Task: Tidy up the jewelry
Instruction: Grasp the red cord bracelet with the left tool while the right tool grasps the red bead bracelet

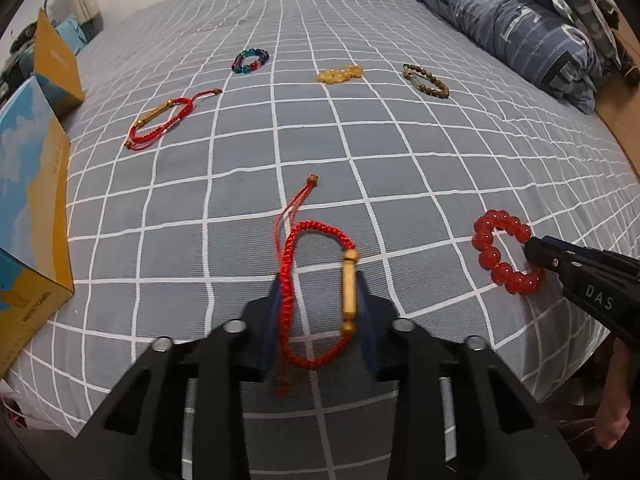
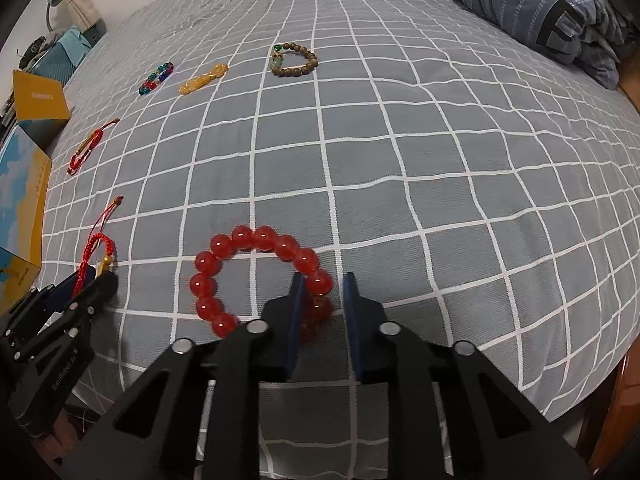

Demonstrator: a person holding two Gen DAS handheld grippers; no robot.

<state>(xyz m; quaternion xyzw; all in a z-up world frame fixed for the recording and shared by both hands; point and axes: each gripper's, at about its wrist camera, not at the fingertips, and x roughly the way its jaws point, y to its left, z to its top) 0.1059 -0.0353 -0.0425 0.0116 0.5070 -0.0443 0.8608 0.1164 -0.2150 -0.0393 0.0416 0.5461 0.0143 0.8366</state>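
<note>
left gripper (image 1: 318, 300): spread wide, red braided cord bracelet with gold tube bead (image 1: 316, 292) bracketed lengthwise, ungripped (right gripper (image 2: 320, 304) likewise unclosed astride red glass-bead bracelet (image 2: 256, 276)).

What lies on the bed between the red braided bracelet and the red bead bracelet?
Nothing: only bare checked bedsheet separates the red braided bracelet from the red bead bracelet, seen in the left wrist view.
</note>
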